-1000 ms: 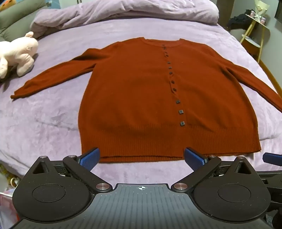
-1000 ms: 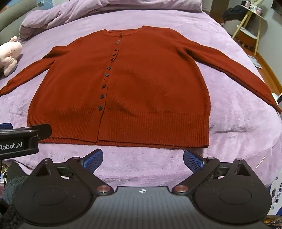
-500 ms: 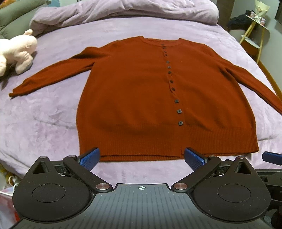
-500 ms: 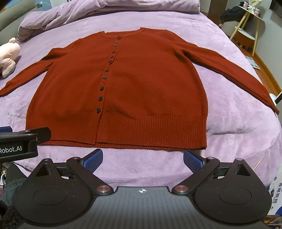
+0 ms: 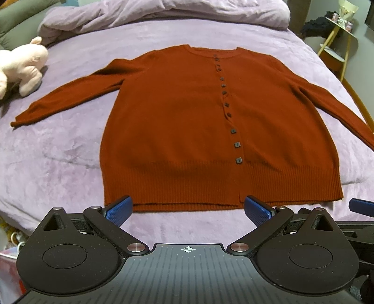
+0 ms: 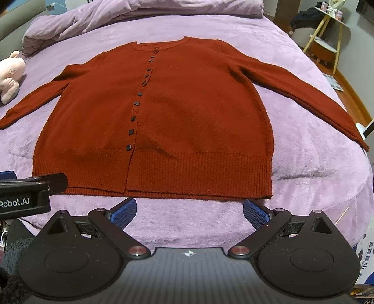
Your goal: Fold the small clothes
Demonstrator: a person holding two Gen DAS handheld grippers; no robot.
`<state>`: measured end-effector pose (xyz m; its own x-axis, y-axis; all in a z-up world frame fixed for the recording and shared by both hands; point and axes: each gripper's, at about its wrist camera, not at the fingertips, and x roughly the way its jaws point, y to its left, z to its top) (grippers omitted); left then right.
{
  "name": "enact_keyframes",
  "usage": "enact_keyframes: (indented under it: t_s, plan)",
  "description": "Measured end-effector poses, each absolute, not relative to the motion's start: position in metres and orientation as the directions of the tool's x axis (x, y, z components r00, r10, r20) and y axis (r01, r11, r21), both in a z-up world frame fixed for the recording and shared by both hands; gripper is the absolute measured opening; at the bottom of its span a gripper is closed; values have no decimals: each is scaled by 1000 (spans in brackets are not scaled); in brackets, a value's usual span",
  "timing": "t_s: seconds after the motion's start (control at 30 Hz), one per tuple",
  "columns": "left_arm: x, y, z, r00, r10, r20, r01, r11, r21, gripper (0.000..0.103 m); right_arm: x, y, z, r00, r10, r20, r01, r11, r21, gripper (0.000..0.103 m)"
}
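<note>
The rust cardigan (image 5: pixel 187 121) lies flat, buttoned, sleeves spread, on the bed (image 5: pixel 58 152). Left gripper (image 5: pixel 188 208) and right gripper (image 6: pixel 189 209) hover near its hem, jaws released; pinch a sleeve cuff and fold inward.

Matt knitted cardigan (image 5: pixel 187 121) with ribbed hem lies on plush bedspread (image 5: pixel 58 159).

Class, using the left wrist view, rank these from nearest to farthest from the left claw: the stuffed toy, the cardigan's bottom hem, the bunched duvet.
1. Cardigan's bottom hem, just ahead of the left claw.
2. Stuffed toy, far left.
3. Bunched duvet, at the bed's far end.
</note>
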<state>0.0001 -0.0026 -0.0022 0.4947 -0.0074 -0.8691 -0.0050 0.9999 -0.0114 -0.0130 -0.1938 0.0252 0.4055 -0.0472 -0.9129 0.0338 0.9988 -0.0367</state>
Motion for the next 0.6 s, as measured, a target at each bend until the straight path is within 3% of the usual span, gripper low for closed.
enact_keyframes:
  t_s: [0.6]
  plan:
    - [1,-3,-4,486,-4,-874,-9,1000,-10,103,-12,-195,25,405,-50,-913,33,999,-40,98]
